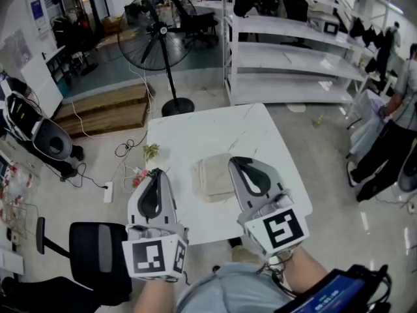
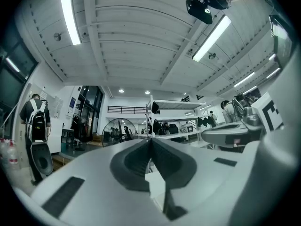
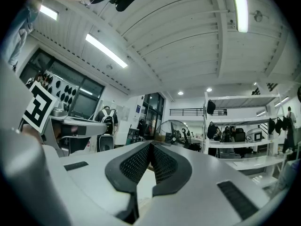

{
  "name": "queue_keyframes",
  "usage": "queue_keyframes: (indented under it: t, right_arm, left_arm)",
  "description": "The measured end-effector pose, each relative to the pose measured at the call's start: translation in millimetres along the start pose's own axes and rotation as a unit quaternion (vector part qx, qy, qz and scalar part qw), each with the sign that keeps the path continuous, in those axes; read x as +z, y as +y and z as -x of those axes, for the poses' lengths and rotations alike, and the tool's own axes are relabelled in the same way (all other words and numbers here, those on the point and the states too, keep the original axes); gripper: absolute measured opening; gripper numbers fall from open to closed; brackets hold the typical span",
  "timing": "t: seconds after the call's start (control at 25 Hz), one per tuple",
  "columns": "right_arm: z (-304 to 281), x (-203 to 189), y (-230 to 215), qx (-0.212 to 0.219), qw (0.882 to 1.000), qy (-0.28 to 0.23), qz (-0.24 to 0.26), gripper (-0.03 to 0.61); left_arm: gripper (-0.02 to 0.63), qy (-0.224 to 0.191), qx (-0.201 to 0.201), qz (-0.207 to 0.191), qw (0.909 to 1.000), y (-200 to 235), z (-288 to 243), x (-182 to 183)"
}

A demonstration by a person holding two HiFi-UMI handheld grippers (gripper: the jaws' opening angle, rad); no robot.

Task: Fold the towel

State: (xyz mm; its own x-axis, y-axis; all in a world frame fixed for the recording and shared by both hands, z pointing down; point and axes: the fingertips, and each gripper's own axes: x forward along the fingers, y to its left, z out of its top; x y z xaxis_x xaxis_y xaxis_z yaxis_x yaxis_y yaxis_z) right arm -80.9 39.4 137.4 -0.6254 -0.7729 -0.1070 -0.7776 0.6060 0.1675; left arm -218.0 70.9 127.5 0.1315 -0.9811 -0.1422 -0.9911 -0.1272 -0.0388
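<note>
Neatly folded into a small, flat stack, the pale beige cloth towel (image 1: 212,177) lies on the white marble-patterned counter (image 1: 195,132), close to its near edge. Just right of the towel the right hand-held gripper (image 1: 236,160) overlaps its side in the head view, jaws pressed together and empty. At the counter's left near corner, the left hand-held gripper (image 1: 156,173) is likewise closed on nothing. Beyond the counter, a black pedestal fan (image 1: 156,38) stands on the floor

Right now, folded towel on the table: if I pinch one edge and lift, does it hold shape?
Probably not. The towel looks like soft cloth, stacked in layers with rounded edges, so it would likely droop and unfold. Seems light for its bulk. Pushed, it would likelier slide or bunch on the smooth table than roll.
</note>
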Motion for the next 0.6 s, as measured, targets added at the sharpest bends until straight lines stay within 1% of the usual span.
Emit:
queue_keyframes:
  t: [0.6]
  right_arm:
    - [0.4,2.3,0.2,0.002,1.0,-0.007,-0.002,0.012]
  left_arm:
    - [0.008,0.003,-0.001,-0.006,1.0,-5.5,-0.9,-3.8]
